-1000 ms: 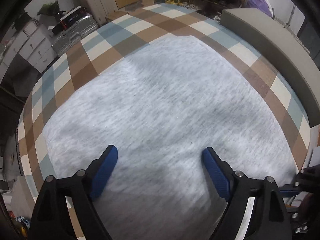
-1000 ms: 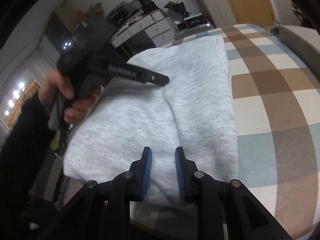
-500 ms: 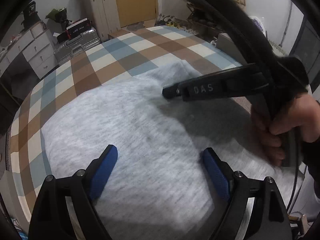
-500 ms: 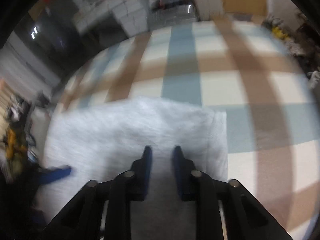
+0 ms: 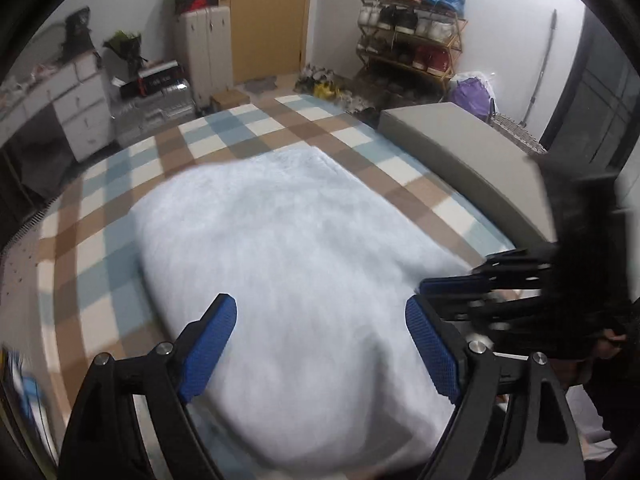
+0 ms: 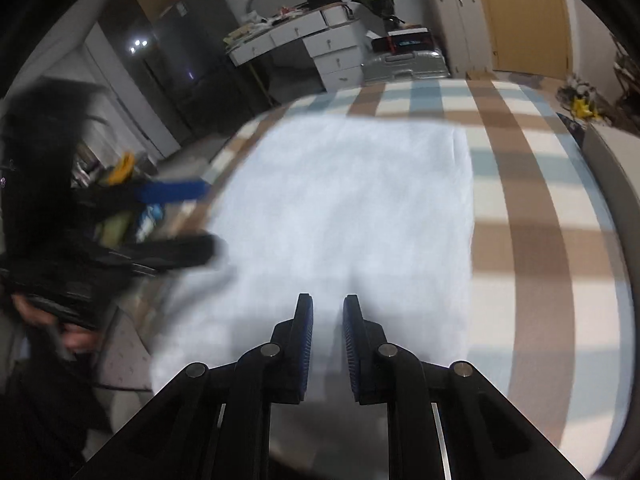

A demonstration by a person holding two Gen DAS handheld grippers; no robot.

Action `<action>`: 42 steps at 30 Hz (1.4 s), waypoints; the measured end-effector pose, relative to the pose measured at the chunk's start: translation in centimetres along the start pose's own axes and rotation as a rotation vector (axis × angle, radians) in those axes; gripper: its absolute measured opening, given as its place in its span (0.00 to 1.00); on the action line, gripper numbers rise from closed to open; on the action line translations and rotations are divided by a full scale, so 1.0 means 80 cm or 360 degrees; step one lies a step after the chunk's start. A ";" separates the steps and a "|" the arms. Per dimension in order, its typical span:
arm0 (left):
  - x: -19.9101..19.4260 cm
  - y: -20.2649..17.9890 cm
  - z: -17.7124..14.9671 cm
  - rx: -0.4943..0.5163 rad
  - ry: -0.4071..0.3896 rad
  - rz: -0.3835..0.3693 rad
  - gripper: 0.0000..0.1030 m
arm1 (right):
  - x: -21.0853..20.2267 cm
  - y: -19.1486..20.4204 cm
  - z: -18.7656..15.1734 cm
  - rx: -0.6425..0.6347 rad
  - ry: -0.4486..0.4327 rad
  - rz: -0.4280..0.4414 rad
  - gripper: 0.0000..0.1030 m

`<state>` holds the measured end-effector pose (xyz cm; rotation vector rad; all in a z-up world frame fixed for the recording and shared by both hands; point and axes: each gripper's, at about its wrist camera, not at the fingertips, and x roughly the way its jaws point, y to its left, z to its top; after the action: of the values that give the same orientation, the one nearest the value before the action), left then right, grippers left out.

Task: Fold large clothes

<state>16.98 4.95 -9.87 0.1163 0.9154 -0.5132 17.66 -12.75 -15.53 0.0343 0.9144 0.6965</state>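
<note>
While both views blur, these hold:
Garment: folded grey sweatshirt (image 5: 288, 264) lies flat at frame centre on the checked bedspread (image 5: 120, 184); long axis runs from my fingers up toward the room's far end
Left gripper (image 5: 320, 344): jaws spread wide, nothing between them; cloth lies directly ahead and below
Right gripper (image 6: 327, 332): jaws a narrow slit, easing apart; no cloth visibly pinched; near hem directly under the tips
Left gripper in right view (image 6: 176, 216): hangs off the garment's left edge, centre left of frame
Deciding relation: right tips seem closer to the near hem; I judge that hand better placed to act
</note>
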 end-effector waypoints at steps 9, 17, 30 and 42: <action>0.044 -0.001 -0.042 -0.0183 0.0033 0.0098 0.83 | 0.013 -0.005 -0.035 0.0193 -0.0022 -0.0026 0.12; 0.048 -0.004 -0.061 -0.0177 -0.0066 0.0143 0.87 | 0.042 -0.024 -0.051 0.0146 -0.0111 -0.0031 0.07; 0.043 -0.008 -0.068 -0.0174 -0.0153 0.0208 0.88 | 0.043 -0.018 -0.061 0.0217 -0.0048 0.0040 0.03; 0.044 -0.013 -0.073 -0.0149 -0.0214 0.0221 0.89 | 0.048 0.001 -0.023 0.0192 0.0094 0.0035 0.06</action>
<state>14.02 4.53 -16.08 0.0588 0.7921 -0.3446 17.82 -10.95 -19.41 0.1316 1.0133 0.6651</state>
